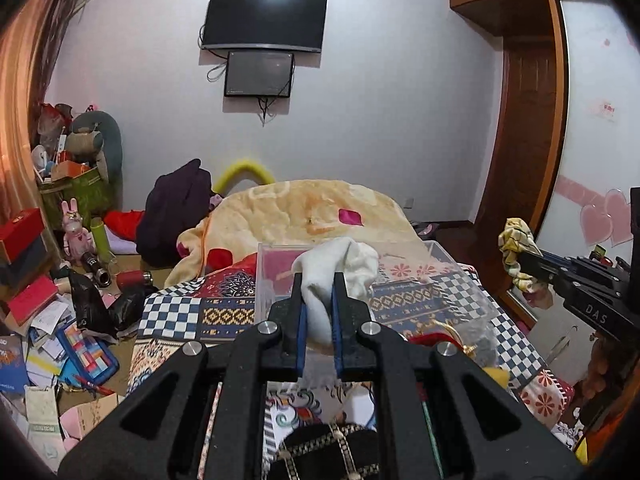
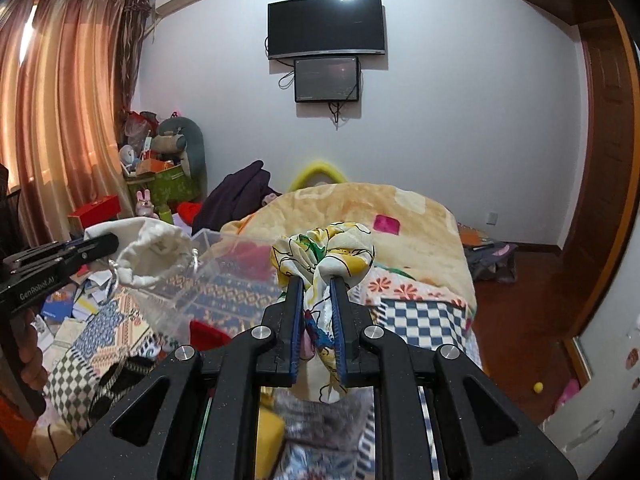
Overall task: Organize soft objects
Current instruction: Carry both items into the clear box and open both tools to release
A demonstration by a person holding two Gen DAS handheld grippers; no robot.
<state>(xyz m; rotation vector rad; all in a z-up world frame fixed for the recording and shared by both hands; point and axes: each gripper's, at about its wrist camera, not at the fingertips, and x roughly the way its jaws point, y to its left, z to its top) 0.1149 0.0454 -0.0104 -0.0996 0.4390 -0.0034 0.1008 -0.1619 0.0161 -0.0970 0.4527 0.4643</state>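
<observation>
The left tongs (image 1: 318,280) are closed on a white sock (image 1: 340,268), whose bunched body bulges up and forward past the tips while its lower part runs back between the blue pads (image 1: 303,336). In the right wrist view the same tongs (image 2: 114,240) come in from the left edge, carrying the sock (image 2: 154,258) with its open cuff turned toward the camera, lifted above the bed and touching, or nearly touching, the near corner of the clear plastic box (image 2: 224,256); the fisheye edge makes that contact hard to judge.

The right tongs (image 2: 316,282) are clamped on a floral cloth (image 2: 326,256), white with yellow and green print. Its knotted bulk sits just beyond the fingertips, and a tail of it hangs down between the pads (image 2: 335,332) toward the camera. From the left wrist view the right tongs (image 1: 520,258) reach in from the right edge with the cloth (image 1: 516,246) dangling at their tip, well apart from the sock.

Both bundles are held in the air over the patchwork bedspread (image 1: 188,316). The clear box (image 1: 276,276) rests on the bed directly ahead of the left tongs, with a folded yellow blanket (image 1: 304,208) behind it.
</observation>
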